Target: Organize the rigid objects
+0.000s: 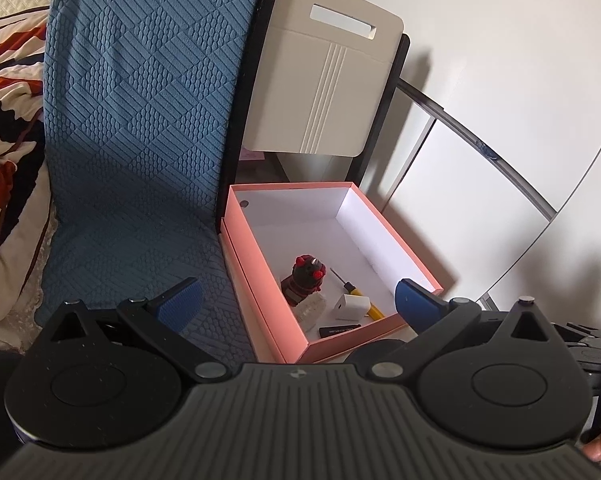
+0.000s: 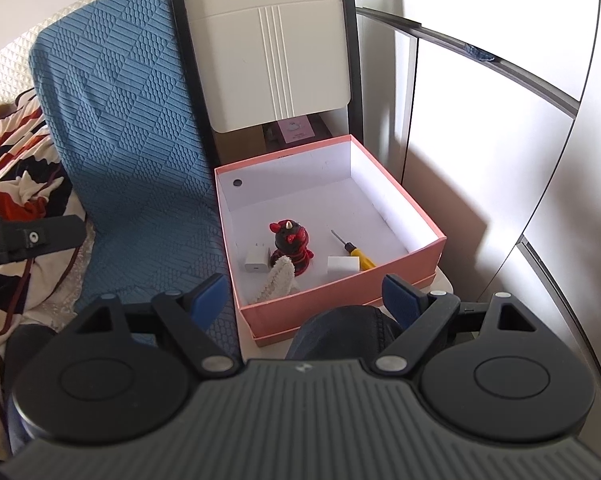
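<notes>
Both claws spread wide, holding nothing, above the pink box (image 2: pixel 340 280)

Inside the box, the figurine (image 2: pixel 290 246) stands upright with the charger (image 2: pixel 256 259), screwdriver (image 2: pixel 352 250) and white block (image 2: pixel 342 264) close around it; left claw (image 1: pixel 296 300) or right claw (image 2: pixel 304 292) reaching in could topple the figurine or catch the box's near wall.

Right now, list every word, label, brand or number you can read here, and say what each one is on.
No text here can be read.
Small black item in the pink box: light lettering, too small and blurred.
Pink card behind the box: a mark, illegible.
Each hand-held gripper body: a small emblem, a symbol, not letters.
</notes>
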`<state>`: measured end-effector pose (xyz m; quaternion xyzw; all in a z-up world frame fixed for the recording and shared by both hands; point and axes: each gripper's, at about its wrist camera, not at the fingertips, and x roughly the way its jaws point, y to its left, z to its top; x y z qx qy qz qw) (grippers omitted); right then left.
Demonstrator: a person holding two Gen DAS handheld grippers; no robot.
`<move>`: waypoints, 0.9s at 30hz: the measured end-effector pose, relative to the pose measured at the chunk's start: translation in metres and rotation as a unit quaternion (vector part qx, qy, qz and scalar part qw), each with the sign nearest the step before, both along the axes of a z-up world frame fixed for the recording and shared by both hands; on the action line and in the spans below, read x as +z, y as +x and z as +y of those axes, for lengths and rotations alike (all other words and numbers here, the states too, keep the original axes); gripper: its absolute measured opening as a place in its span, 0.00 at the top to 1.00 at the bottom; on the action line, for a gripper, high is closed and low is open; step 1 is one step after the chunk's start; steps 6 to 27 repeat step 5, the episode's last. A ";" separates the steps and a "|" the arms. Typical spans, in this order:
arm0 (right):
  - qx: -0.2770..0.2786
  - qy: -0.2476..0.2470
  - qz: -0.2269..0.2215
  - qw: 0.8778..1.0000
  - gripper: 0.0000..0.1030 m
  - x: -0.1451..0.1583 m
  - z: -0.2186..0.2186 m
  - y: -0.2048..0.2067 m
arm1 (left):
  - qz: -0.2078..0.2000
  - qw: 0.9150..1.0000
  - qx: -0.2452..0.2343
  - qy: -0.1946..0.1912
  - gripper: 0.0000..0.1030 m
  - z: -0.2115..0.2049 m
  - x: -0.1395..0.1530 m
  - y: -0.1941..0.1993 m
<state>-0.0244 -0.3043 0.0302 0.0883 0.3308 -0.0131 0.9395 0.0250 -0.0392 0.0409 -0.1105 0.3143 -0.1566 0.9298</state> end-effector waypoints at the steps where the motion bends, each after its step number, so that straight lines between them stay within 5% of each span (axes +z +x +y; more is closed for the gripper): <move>1: 0.000 0.000 0.002 1.000 0.17 -0.001 0.000 0.001 | 0.002 1.000 0.000 0.001 0.00 0.001 -0.001 0.000; 27: -0.005 -0.003 0.007 1.000 0.17 -0.007 0.004 0.004 | 0.005 1.000 0.004 0.002 0.00 0.002 -0.004 0.002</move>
